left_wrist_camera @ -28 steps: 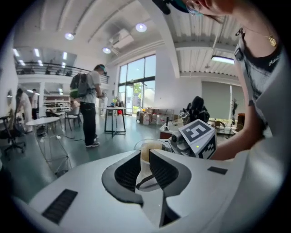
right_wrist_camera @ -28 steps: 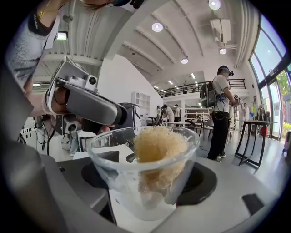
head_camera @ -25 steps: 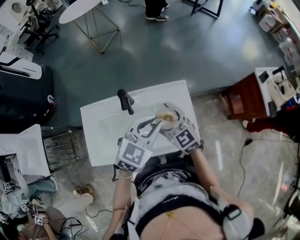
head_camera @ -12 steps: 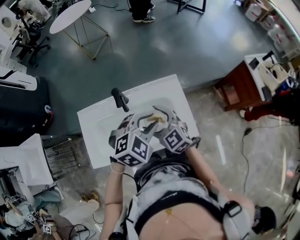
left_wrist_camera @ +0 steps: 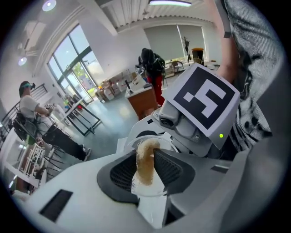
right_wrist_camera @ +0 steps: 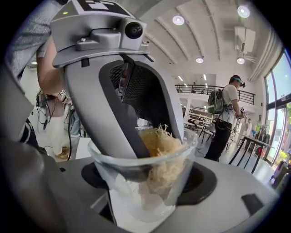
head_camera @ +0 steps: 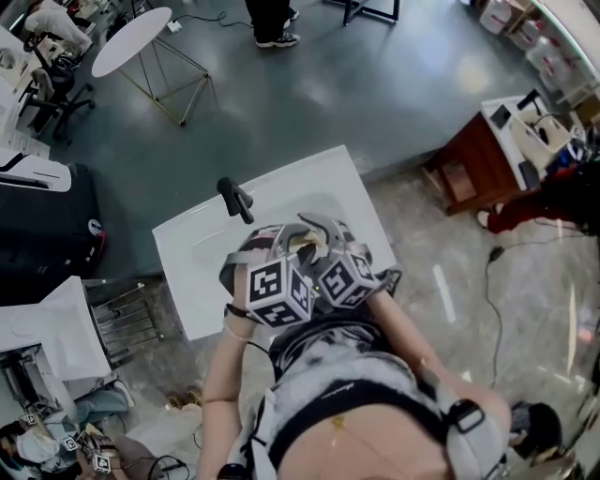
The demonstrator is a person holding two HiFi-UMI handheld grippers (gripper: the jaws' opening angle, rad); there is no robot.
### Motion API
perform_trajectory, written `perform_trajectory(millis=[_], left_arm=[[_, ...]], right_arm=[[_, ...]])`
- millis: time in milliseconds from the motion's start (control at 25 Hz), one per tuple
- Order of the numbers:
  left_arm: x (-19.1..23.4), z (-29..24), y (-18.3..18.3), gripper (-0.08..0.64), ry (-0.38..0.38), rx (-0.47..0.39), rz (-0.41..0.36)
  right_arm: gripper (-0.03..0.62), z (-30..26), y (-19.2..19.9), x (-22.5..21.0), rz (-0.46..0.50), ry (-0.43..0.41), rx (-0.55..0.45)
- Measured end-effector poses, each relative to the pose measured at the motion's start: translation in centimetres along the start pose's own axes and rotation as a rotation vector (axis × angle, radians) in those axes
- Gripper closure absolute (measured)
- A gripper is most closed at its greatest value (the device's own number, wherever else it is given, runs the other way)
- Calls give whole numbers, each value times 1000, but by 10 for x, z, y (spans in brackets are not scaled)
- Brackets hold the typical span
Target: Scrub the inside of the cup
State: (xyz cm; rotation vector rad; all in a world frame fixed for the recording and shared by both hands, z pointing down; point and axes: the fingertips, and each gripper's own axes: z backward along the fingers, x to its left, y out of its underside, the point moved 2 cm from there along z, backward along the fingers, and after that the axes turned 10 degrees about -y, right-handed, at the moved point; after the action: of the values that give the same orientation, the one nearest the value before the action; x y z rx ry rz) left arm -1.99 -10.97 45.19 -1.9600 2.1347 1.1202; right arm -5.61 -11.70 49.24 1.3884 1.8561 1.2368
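A clear plastic cup [right_wrist_camera: 119,175] is held over the white sink [head_camera: 187,272], with my right gripper [right_wrist_camera: 148,179] shut on it, one pad on each side of its wall. My left gripper [left_wrist_camera: 145,154] reaches into the cup's mouth and is shut on a tan fibrous scrubber [left_wrist_camera: 145,164]. The scrubber [right_wrist_camera: 163,157] lies against the cup's inner wall, and one of the left gripper's fingers [right_wrist_camera: 136,98] comes down over the rim. In the head view both grippers meet at the cup [head_camera: 306,244], and their marker cubes hide most of it.
A black faucet [head_camera: 234,199] stands at the sink's far left corner. A person's legs [head_camera: 267,19] are at the far edge of the grey floor, beside a white oval table [head_camera: 131,39]. A wooden stand [head_camera: 469,173] is to the right.
Both grippers have drawn closer together over the sink and nearer my body. The left gripper's cube has turned, and the scrubber sits deeper in the cup.
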Motion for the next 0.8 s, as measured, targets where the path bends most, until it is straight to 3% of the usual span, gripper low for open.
perform_trajectory(millis=[240,520,800], left_arm=[[-5,-3,5,474,5,46,-44],[-18,-4,-4,505,39,40,-55],[-27,2,-7,512,188,17,40]], right_arm=[[192,2,1,4,28,5,-6],[192,7,6,6,44,17,-2],[192,11,4,7,49,25,-20]])
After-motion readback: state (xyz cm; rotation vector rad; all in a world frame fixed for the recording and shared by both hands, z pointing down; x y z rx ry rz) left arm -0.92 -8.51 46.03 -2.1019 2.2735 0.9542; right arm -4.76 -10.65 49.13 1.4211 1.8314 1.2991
